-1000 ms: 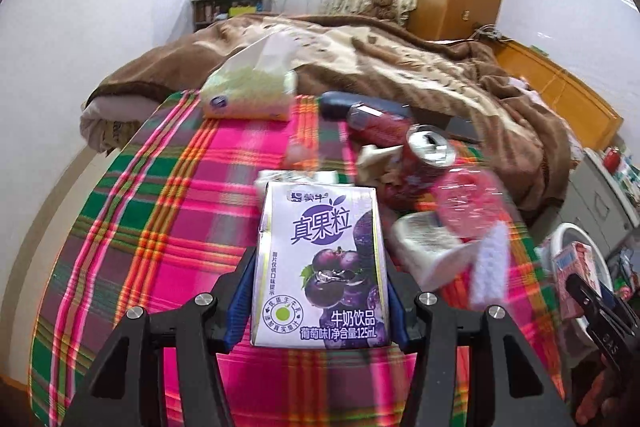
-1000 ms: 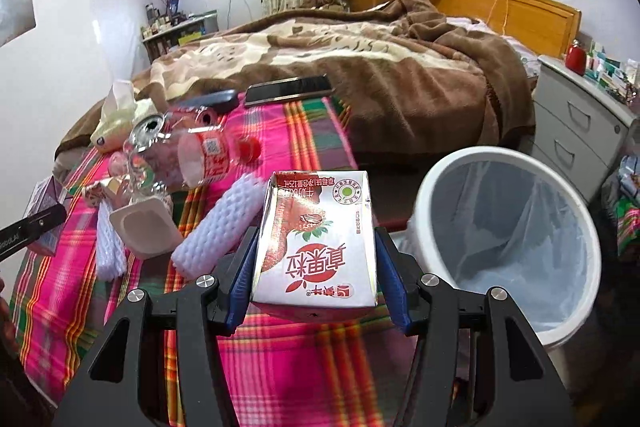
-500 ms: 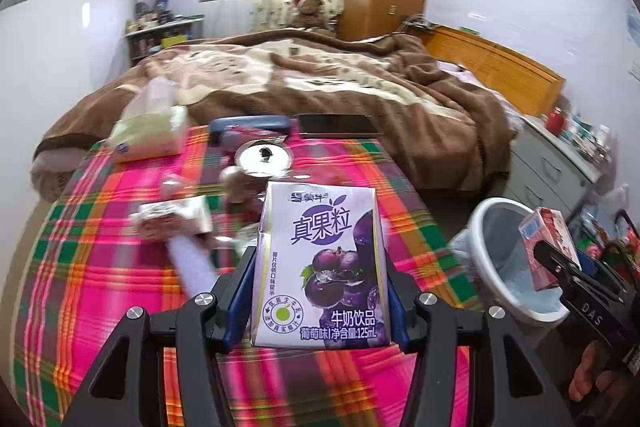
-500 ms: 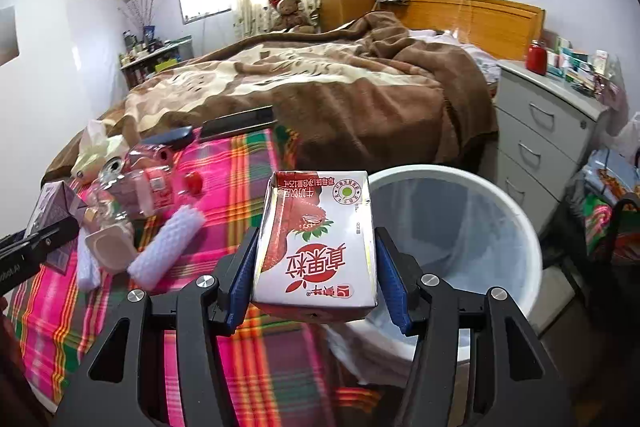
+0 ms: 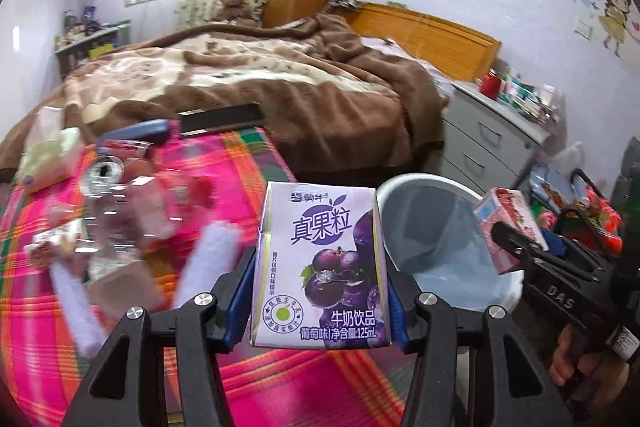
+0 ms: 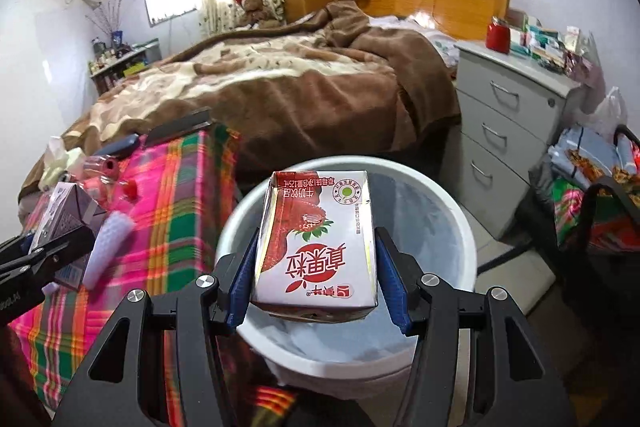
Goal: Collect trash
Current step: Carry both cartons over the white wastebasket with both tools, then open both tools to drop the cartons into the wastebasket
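Left claw [image 5: 320,301] clenched on purple grape milk carton [image 5: 322,267], upright, print right way up, low centre of left wrist frame, blue pads pressed to both its sides. Right claw [image 6: 316,285] clenched on red strawberry milk carton [image 6: 316,243], print upside down, low centre of right wrist frame, directly in front of white bin [image 6: 460,227] with pale liner. Same red carton seen at right edge of left wrist frame, over far side of bin [image 5: 404,183]; part of a hand [image 5: 576,359] below it, lower right. Plaid surface [image 5: 244,179] to left of bin in both frames, pink, green and orange. Blurred litter at left of left wrist frame: open can [image 5: 102,173], clear plastic bottle [image 5: 116,227], white foam sleeve [image 5: 204,255], tissue pack [image 5: 48,155]. Dark phone [image 5: 220,117] at far edge of surface. Bed with brown blanket [image 5: 280,87] behind, grey drawer unit [image 6: 508,115] at right.
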